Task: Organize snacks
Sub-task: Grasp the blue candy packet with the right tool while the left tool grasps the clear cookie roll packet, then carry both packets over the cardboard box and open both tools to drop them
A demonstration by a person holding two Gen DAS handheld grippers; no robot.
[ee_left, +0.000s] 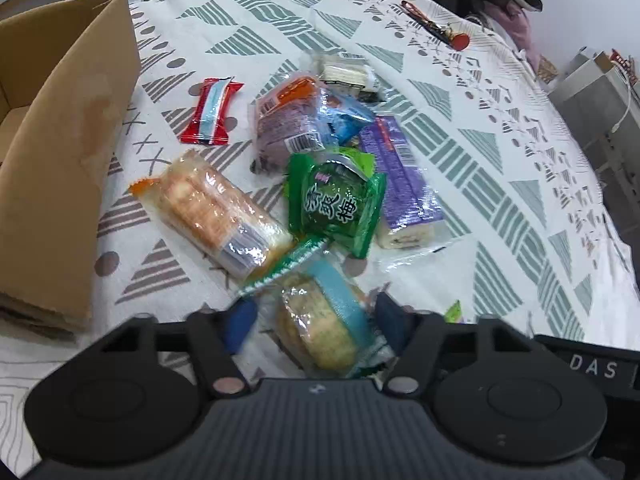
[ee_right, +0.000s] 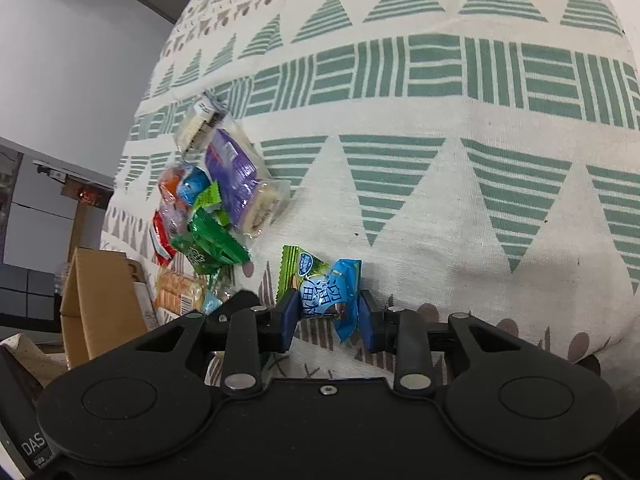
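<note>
cardboard box (ee_left: 68, 152) fills the left side of the left wrist view, one wall up, open side facing away from the pile. looks like the place the snacks go, tho that's a guess. risk: that near wall is tall, so a pack carried low could clip it and drop short.

patterned tablecloth (ee_right: 440, 208) covers the whole table; soft and wrinkled, so a finger pushed down hard could drag cloth & shift the pile.

snack pile (ee_left: 320, 168) sits mid frame in the left view: purple roll pack (ee_left: 400, 176), orange cracker pack (ee_left: 216, 216), green plum pack (ee_left: 340, 204) overlapping each other, red candy pack (ee_left: 212, 112) apart to the upper left. packs overlap, so lifting one may tip its neighbours.

left gripper (ee_left: 316, 320), bottom centre of its view, about half open w/ a round cracker pack (ee_left: 320, 320) between the blue fingers (ee_left: 240, 320); can't tell if the pads truly press it. shiny film is slick and its tail lies under the green pack, so it could slide out or pull that along.

right gripper (ee_right: 330, 308), lower centre of its view, closed fairly narrow on a small blue candy pack (ee_right: 332, 292), which is crumpled between the pads. a green sachet (ee_right: 300, 268) lies just behind, touching it. risk: the grip is on loose film near the edge, so it may slip, or the sachet may ride up w/ it.
</note>
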